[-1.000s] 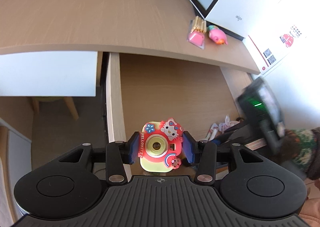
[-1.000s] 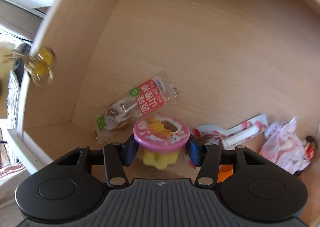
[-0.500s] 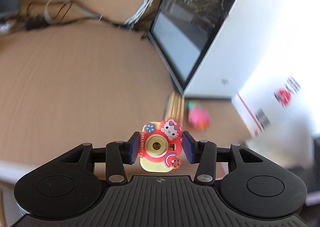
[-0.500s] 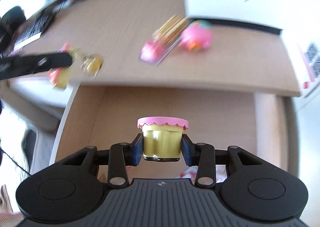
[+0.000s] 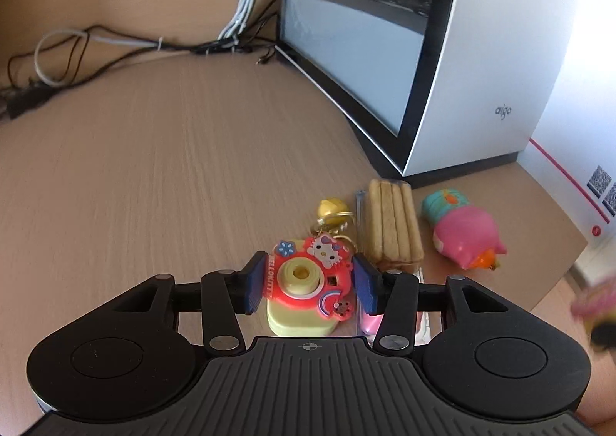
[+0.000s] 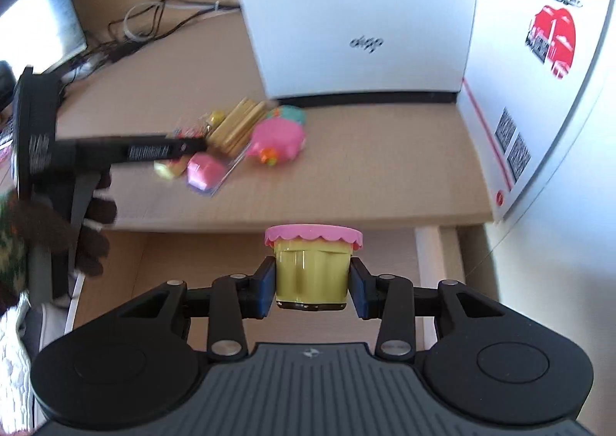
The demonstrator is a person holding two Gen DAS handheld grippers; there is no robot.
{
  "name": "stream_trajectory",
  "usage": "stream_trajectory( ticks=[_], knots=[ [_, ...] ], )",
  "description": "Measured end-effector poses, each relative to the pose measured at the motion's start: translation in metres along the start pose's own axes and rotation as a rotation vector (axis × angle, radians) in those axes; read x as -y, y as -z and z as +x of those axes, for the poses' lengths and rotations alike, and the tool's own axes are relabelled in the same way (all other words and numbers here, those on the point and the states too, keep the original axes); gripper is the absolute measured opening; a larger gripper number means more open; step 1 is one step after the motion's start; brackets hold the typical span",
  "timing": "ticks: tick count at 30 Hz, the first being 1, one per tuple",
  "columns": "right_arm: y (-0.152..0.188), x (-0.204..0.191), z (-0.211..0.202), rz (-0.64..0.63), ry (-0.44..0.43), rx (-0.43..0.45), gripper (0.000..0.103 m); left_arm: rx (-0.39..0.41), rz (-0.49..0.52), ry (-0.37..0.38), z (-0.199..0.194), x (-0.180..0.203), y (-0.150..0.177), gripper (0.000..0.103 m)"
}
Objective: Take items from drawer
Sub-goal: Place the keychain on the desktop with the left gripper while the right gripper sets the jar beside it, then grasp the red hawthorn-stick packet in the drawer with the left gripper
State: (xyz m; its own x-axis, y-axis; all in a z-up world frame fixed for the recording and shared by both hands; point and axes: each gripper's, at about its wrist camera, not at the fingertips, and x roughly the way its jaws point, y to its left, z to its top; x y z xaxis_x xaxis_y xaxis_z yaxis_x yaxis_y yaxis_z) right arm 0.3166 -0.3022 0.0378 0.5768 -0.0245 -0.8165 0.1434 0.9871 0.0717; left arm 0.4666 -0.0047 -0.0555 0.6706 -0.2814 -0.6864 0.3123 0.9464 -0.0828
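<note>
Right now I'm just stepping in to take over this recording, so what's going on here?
A person is emptying a drawer onto the desk, with a gripper in each hand. The left gripper holds a toy camera keychain low over the desk, beside the biscuit stick packet and pink squishy toy already lying there. The right gripper holds a yellow cup with a pink lid above the open drawer, short of the desk edge.

I'm seeing a matt wood-grain desk (image 5: 154,174), a glossy plastic-looking toy camera (image 5: 308,278), and a smooth, shiny yellow cup (image 6: 312,274).
</note>
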Motion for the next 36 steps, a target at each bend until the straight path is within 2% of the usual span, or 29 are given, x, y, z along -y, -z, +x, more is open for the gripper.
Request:
stream_trajectory(
  ticks=[7, 11, 13, 17, 20, 22, 26, 30, 36],
  knots=[
    [-0.046, -0.006, 0.021, -0.048, 0.017, 0.159, 0.039, 0.129, -0.118, 0.046, -0.047, -0.025, -0.016, 0.051],
    [-0.071, -0.005, 0.051, -0.083, 0.064, 0.212, 0.039, 0.141, -0.147, 0.075, -0.083, -0.035, -0.01, 0.051],
    [-0.079, -0.004, 0.07, -0.088, 0.094, 0.207, 0.039, 0.098, -0.149, 0.122, -0.095, -0.039, 0.0, 0.051],
    [-0.088, 0.003, 0.098, -0.058, 0.112, 0.155, 0.039, -0.073, -0.123, 0.252, -0.11, -0.034, 0.032, 0.05],
    [-0.089, 0.006, 0.11, -0.046, 0.117, 0.107, 0.039, -0.192, -0.057, 0.253, -0.114, -0.022, 0.063, 0.05],
    [-0.088, 0.005, 0.109, -0.05, 0.125, 0.112, 0.039, -0.254, -0.022, 0.27, -0.115, -0.014, 0.08, 0.05],
    [-0.085, 0.001, 0.087, -0.037, 0.126, 0.164, 0.04, -0.337, 0.036, 0.267, -0.111, -0.004, 0.104, 0.05],
    [-0.071, -0.003, 0.049, -0.036, 0.132, 0.239, 0.052, -0.429, 0.079, 0.28, -0.105, 0.002, 0.123, 0.05],
    [-0.03, -0.003, 0.008, -0.002, 0.108, 0.291, 0.056, -0.483, 0.156, 0.301, -0.094, 0.009, 0.133, 0.05]
  ],
)
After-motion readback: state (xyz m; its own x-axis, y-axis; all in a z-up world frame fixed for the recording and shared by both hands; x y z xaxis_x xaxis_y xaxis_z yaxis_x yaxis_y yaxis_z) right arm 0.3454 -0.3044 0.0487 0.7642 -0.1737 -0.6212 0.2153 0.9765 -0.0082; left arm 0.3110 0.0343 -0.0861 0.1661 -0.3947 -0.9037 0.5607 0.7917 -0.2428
